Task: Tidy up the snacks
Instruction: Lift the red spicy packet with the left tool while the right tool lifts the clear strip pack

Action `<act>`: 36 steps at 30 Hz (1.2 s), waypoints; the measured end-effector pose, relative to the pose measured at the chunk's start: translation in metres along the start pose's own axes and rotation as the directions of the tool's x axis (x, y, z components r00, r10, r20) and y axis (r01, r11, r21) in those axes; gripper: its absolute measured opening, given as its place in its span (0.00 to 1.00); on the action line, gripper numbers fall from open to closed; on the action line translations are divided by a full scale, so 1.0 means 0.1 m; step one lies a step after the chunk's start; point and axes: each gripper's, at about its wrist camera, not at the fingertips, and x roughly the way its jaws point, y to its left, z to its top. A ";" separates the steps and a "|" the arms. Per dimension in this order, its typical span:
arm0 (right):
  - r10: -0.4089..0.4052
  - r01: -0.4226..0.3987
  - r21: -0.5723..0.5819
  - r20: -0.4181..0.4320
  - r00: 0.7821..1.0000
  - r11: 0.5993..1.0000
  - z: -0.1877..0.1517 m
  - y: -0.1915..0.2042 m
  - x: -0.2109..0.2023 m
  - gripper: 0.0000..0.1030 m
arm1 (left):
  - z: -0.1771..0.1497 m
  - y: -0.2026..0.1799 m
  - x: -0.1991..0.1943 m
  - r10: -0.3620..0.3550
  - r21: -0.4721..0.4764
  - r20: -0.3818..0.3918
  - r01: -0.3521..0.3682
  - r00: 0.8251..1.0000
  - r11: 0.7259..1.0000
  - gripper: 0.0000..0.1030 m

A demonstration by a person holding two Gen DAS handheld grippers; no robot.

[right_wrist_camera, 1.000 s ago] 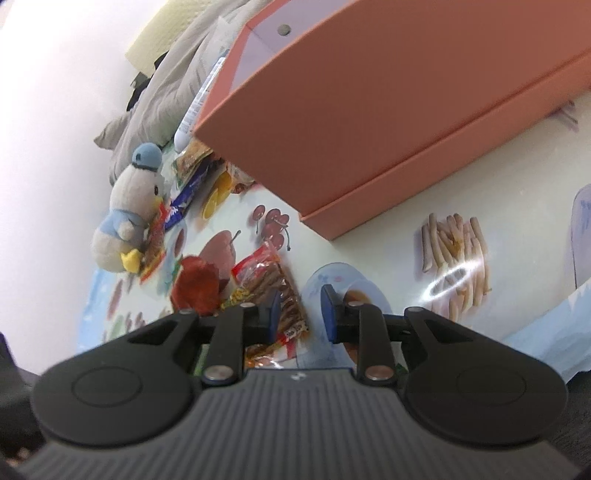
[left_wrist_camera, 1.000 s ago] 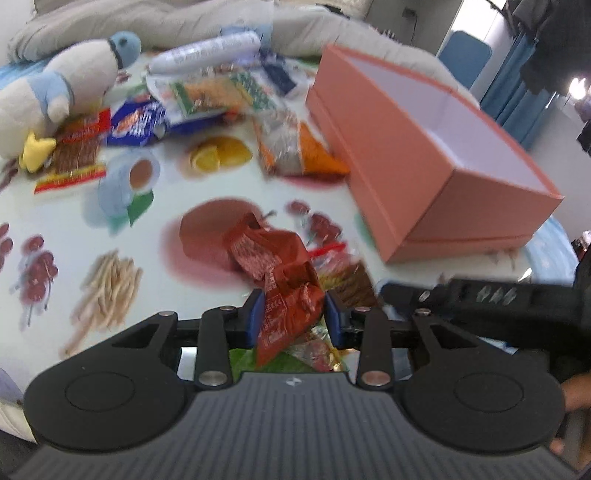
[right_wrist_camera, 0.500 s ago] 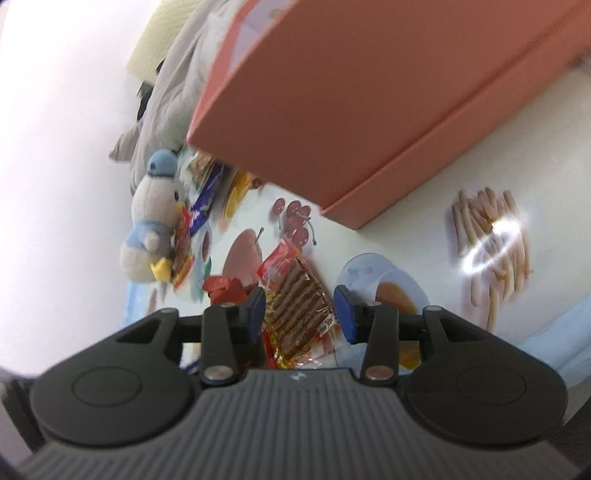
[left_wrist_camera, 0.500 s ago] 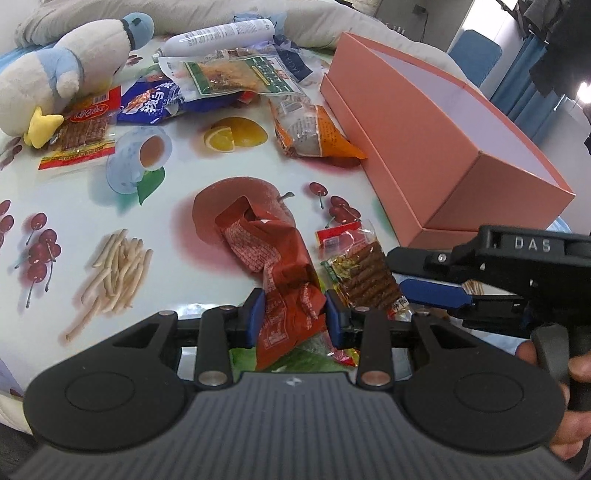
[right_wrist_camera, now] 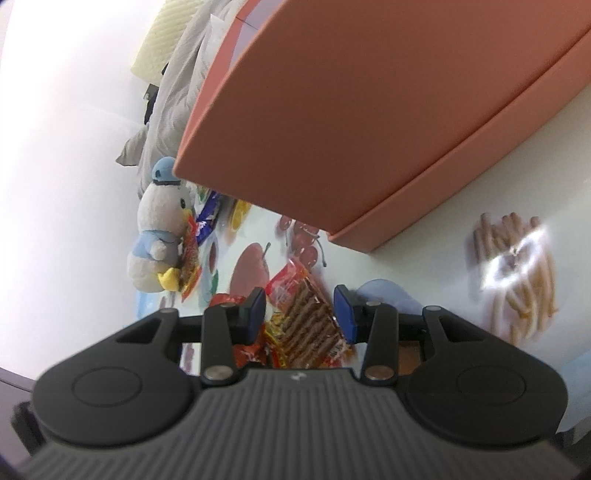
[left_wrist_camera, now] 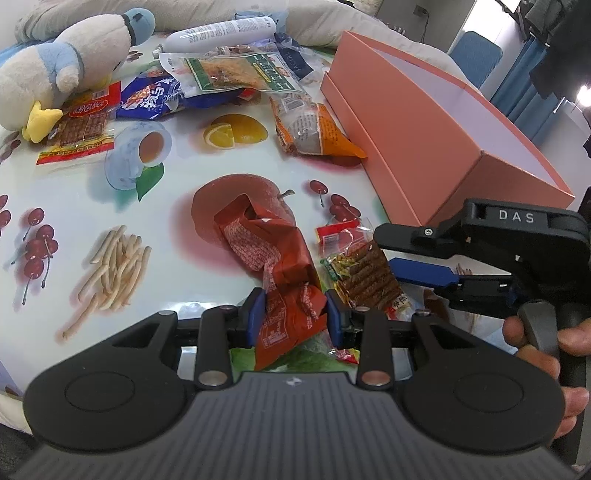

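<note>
My left gripper (left_wrist_camera: 293,315) is shut on a crumpled red snack packet (left_wrist_camera: 266,247) that trails onto the printed tablecloth (left_wrist_camera: 74,206). Just right of it lies a clear packet of brown sticks (left_wrist_camera: 364,273). My right gripper (left_wrist_camera: 388,254) comes in from the right, its fingers at that packet's right edge. In the right wrist view the right gripper (right_wrist_camera: 299,314) stands open with the stick packet (right_wrist_camera: 306,314) between its pads, and no pressing shows. The open pink box (left_wrist_camera: 443,129) stands at the right and looms close above (right_wrist_camera: 369,110).
A plush penguin (left_wrist_camera: 62,70) sits at the back left among several snack packets (left_wrist_camera: 240,70) and a white tube (left_wrist_camera: 221,31). An orange-and-clear packet (left_wrist_camera: 314,129) lies by the box's left wall. A person's hand (left_wrist_camera: 535,343) holds the right gripper's handle.
The right gripper's jaws have widened and it has come in over the stick packet, now showing in the left wrist view. The left gripper stays shut on the red packet.
</note>
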 end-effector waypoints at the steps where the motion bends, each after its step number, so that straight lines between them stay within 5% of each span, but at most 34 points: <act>1: 0.018 -0.017 0.028 -0.003 1.000 0.999 0.01 -0.04 -0.01 0.42 | 0.00 0.00 0.00 0.000 -0.001 0.001 0.000 1.000 1.000 0.39; 9: 0.155 -0.146 0.212 -0.026 0.988 0.966 -0.01 -0.28 -0.09 0.44 | -0.01 0.00 0.00 0.000 -0.002 0.002 0.000 1.000 1.000 0.39; 16: 0.315 -0.299 0.360 0.016 0.949 0.884 -0.12 -0.42 -0.18 0.44 | -0.01 0.00 0.00 0.002 -0.001 0.002 -0.002 1.000 1.000 0.39; 30: 0.267 -0.234 0.340 -0.052 0.962 0.911 -0.26 -0.32 -0.12 0.42 | -0.01 0.00 0.01 -0.001 0.001 0.003 0.001 1.000 1.000 0.39; 36: 0.200 -0.177 0.265 -0.062 0.978 0.948 -0.28 -0.24 -0.12 0.19 | -0.02 0.01 0.01 -0.003 -0.003 0.004 0.003 1.000 1.000 0.39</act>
